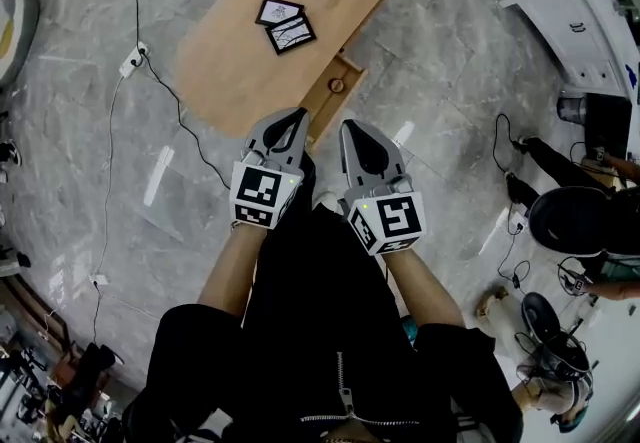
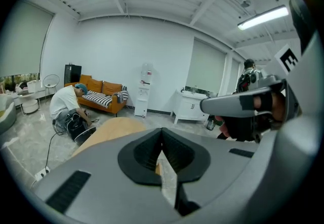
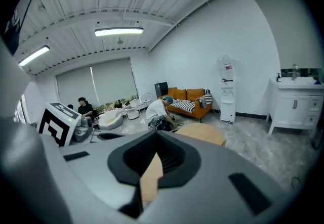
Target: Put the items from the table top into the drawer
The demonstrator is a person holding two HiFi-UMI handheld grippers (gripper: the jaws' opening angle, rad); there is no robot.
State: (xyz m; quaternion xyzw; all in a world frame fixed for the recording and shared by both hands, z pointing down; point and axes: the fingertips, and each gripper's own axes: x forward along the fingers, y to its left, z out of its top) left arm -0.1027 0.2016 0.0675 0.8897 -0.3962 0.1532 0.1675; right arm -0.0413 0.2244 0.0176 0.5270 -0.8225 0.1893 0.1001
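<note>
**A:** Where do we stand, from the widest thing down?

**B:** In a broad white room with a grey marble floor (image 1: 450,61). An orange sofa (image 2: 101,94) sits against the far wall, with a person crouched in front of it. We look steeply down on an oval wooden table (image 1: 240,61).

**A:** And what does the table carry?

**B:** Its drawer (image 1: 324,103) is pulled out at the near edge. A small round thing (image 1: 337,85) lies inside, and we cannot tell what it is. On the top, beyond the drawer, two square dark-framed cards lie flat. The far card (image 1: 279,11) and the near card (image 1: 291,33) rest against each other.

**A:** The tools?

**B:** We hold the left gripper (image 1: 296,115) and the right gripper (image 1: 350,127) side by side in front of us. They sit at the table's near end, one on either side of the drawer, pointing towards the table. Each pair of jaws is pressed together with nothing between them. Only a sliver of tabletop shows past the pads.

**A:** So which step is this?

**B:** We judge it the approach. Both cards are on the top, none is in the drawer, and neither gripper holds anything. The next move calls for reaching past the open drawer to the cards, parting one pair of jaws and taking a card by its edge. The cards are thin and lie flat on smooth wood, so we expect they may slide rather than lift. Working from the near card outward looks the easier order.
</note>
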